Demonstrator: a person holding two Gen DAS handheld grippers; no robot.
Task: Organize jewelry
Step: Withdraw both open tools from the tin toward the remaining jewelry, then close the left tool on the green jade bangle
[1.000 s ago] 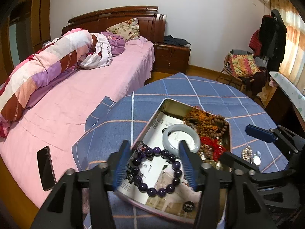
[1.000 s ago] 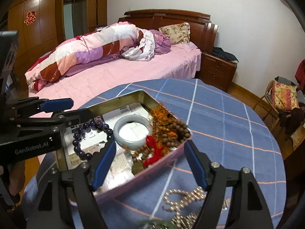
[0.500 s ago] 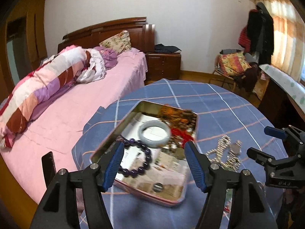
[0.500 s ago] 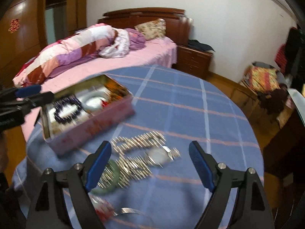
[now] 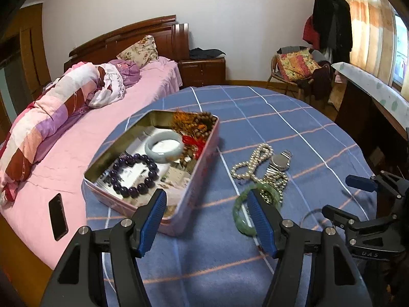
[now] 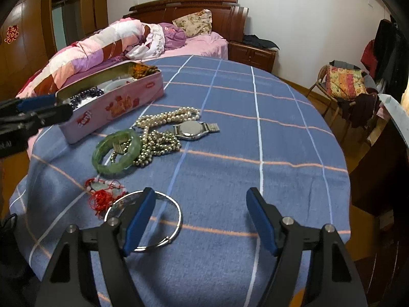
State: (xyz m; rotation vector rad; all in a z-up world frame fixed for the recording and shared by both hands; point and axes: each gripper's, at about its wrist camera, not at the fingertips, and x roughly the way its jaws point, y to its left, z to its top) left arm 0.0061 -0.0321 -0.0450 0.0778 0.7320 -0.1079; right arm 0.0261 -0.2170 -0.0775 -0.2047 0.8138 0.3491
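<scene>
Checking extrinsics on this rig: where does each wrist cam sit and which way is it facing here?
Left wrist: on the left gripper, looking past its open fingers at the tin; right gripper shows at right.
Right wrist: on the right gripper, open above the silver bangle; left gripper at left.
Shared: tin, green bangle, pearls, watch, bed.

An open pink tin [image 5: 196, 176] holds a purple bead bracelet [image 5: 134, 172], a pale bangle [image 5: 164, 147] and brown beads [image 5: 203, 121], while beside it on the cloth lie a pearl necklace [image 6: 168, 116], watch [image 6: 190, 129], green bangle [image 6: 116, 151], red-corded pendant [image 6: 102, 192] and silver bangle [image 6: 176, 220].
</scene>
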